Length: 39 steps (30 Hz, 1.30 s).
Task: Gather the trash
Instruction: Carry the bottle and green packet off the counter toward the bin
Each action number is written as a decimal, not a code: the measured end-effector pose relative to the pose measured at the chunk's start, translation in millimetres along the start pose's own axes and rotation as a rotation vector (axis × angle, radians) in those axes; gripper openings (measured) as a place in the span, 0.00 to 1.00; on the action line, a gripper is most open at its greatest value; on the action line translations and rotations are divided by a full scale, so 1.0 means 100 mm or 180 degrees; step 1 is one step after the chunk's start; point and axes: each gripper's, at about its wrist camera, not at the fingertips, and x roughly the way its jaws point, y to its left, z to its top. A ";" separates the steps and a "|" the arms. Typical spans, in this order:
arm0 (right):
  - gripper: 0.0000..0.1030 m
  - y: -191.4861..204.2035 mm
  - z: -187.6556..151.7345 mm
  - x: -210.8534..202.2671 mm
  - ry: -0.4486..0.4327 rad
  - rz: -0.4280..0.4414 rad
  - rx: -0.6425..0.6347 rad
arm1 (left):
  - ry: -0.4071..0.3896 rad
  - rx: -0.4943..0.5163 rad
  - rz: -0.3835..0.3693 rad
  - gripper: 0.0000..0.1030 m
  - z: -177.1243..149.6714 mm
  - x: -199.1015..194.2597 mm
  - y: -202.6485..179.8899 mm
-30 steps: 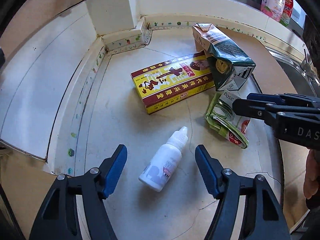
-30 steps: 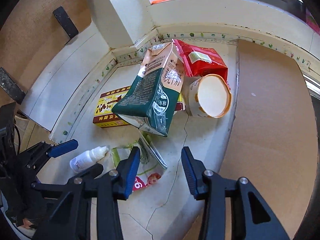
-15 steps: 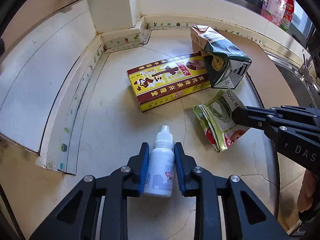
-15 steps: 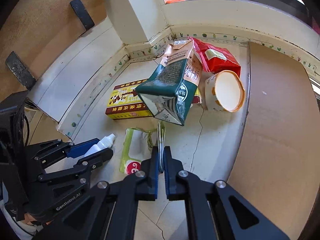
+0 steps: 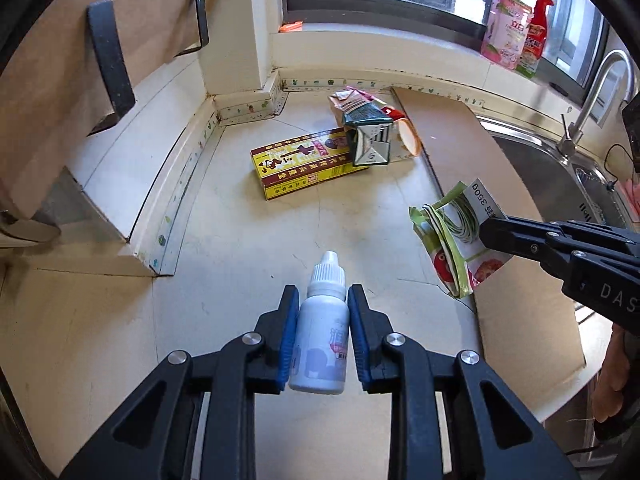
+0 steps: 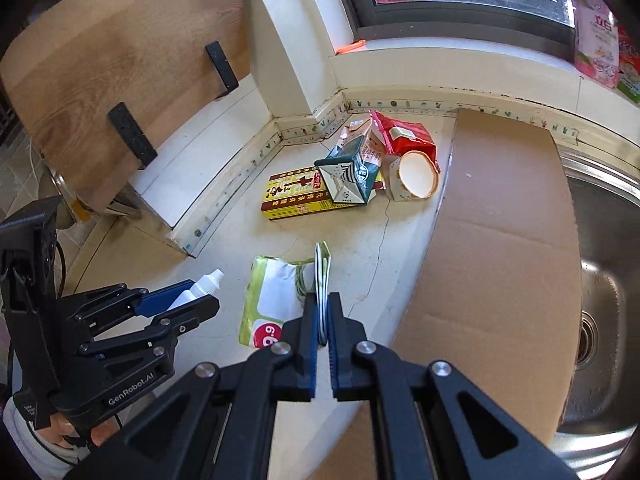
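My left gripper (image 5: 322, 300) is shut on a small white dropper bottle (image 5: 320, 332), held above the pale counter with its cap pointing away. The same left gripper (image 6: 192, 298) and bottle (image 6: 202, 286) show at the lower left of the right wrist view. My right gripper (image 6: 323, 300) is shut on a folded green and white wrapper (image 6: 272, 300), which hangs off the counter; in the left wrist view the wrapper (image 5: 452, 240) dangles from that right gripper (image 5: 486, 230). On the counter lie a yellow and red box (image 5: 304, 166), a crumpled green carton (image 5: 366, 136), a paper cup (image 6: 414, 178) and a red packet (image 6: 404, 138).
A brown cardboard sheet (image 6: 500, 240) covers the counter beside a steel sink (image 6: 604, 300) with a tap (image 5: 596, 92). Bottles (image 5: 516, 32) stand on the window sill. A wooden board (image 6: 100, 80) with black brackets leans at the left. A person's hand (image 5: 612, 380) holds the right gripper.
Both grippers shut, the left on the dropper bottle and the right on the wrapper, then lifted them and drew back from the pile of trash.
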 end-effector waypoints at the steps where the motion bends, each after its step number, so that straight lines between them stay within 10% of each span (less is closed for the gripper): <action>1: 0.04 0.03 -0.04 -0.08 -0.0020 0.0007 0.0012 | -0.0036 0.0015 -0.0045 0.22 -0.07 -0.12 -0.04; 18: 0.04 0.70 -1.10 -1.22 -0.0175 0.0151 -0.0216 | -0.0203 0.0033 -0.0270 0.22 -1.33 -1.35 -0.41; 39: 0.04 0.47 -2.74 -0.73 0.0389 -0.0257 -0.0091 | 0.0234 -0.0394 -0.0324 0.22 -2.87 -0.51 -0.56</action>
